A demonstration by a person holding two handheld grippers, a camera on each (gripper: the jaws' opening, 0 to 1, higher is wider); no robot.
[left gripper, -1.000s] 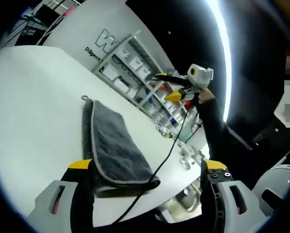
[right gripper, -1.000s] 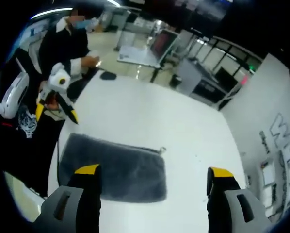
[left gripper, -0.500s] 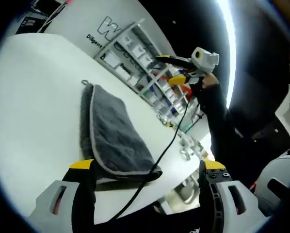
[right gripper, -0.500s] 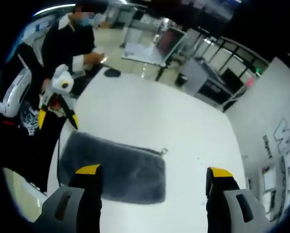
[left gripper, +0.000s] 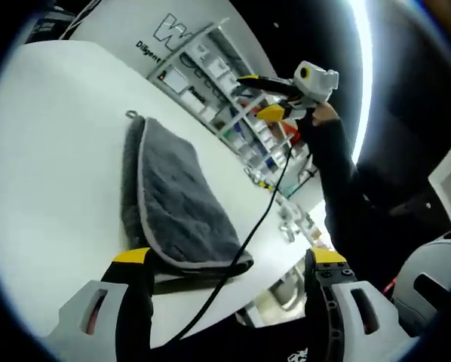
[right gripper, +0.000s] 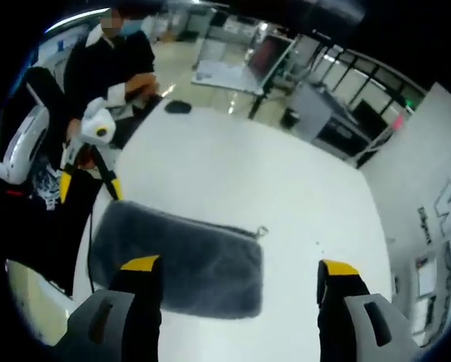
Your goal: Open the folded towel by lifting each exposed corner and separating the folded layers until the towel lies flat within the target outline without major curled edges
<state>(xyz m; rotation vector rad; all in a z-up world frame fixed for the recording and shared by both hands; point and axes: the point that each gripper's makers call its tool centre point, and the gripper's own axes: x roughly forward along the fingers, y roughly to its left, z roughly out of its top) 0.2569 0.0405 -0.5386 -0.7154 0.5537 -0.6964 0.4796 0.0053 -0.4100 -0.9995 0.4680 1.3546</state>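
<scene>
The folded grey towel (left gripper: 173, 204) is seen lying on the white table (left gripper: 52, 166) at frame centre, untouched, above the left gripper (left gripper: 225, 260) and right gripper (right gripper: 239, 268), both held apart.

A fluffy grey cloth towel (right gripper: 176, 259) with paler stitched edging is lying on the smooth, matt white table (right gripper: 233, 181).
</scene>
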